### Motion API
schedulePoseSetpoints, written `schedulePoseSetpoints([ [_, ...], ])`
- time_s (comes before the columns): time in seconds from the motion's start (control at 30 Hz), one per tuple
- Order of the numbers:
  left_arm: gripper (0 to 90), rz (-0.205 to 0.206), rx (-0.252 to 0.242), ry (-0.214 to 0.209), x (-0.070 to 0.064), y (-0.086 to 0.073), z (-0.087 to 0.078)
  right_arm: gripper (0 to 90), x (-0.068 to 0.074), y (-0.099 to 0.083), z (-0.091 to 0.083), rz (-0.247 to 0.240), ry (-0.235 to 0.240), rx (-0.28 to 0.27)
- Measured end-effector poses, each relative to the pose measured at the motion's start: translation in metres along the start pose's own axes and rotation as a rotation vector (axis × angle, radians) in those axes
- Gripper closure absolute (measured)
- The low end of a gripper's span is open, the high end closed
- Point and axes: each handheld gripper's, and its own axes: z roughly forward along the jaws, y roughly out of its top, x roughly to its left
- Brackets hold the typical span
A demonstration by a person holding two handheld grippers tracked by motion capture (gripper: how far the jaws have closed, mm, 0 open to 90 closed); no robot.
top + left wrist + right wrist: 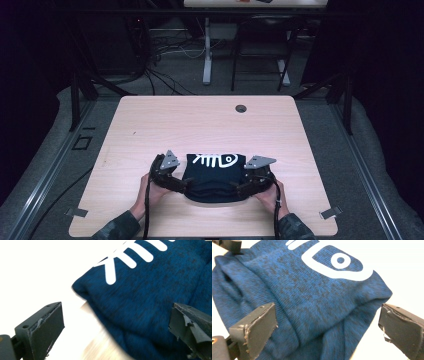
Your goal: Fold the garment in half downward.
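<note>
We see a folded dark blue garment [215, 177] lying on the near part of the light wooden table [150, 130], roughly midway between its left and right edges. Its top face carries a white fish-skeleton print [216, 160], and the folded layers bunch into soft ridges along the near edge. In the left gripper view the same cloth [155, 305] fills the right side, with the print's ribs [130, 260] at the top. In the right gripper view the print's head and eye [340, 261] show near the top. We find the left gripper [181, 186] at the garment's left side and the right gripper [241, 189] at its right side, each held in one hand. Both grippers' fingers [259, 327] stand wide apart, clamping nothing, with the cloth lying between them. A round hole [241, 108] sits near the table's far edge.
</note>
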Motion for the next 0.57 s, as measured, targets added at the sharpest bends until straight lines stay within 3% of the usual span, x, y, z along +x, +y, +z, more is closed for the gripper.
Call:
schedulePoseSetpoints([
  [0.17, 0.0, -0.036, 0.002, 0.043, 0.014, -0.011, -0.016, 0.9, -0.004, -0.008, -0.024, 0.031, -0.039, -0.015],
  [0.23, 0.0, -0.053, 0.000, 0.057, 0.018, -0.017, -0.021, 0.7, -0.007, -0.014, -0.030, 0.045, -0.048, 0.003],
  [0.57, 0.0, -0.090, 0.075, 0.048, 0.024, -0.038, -0.025, 0.8, -0.014, -0.044, -0.039, 0.078, -0.087, 0.066],
])
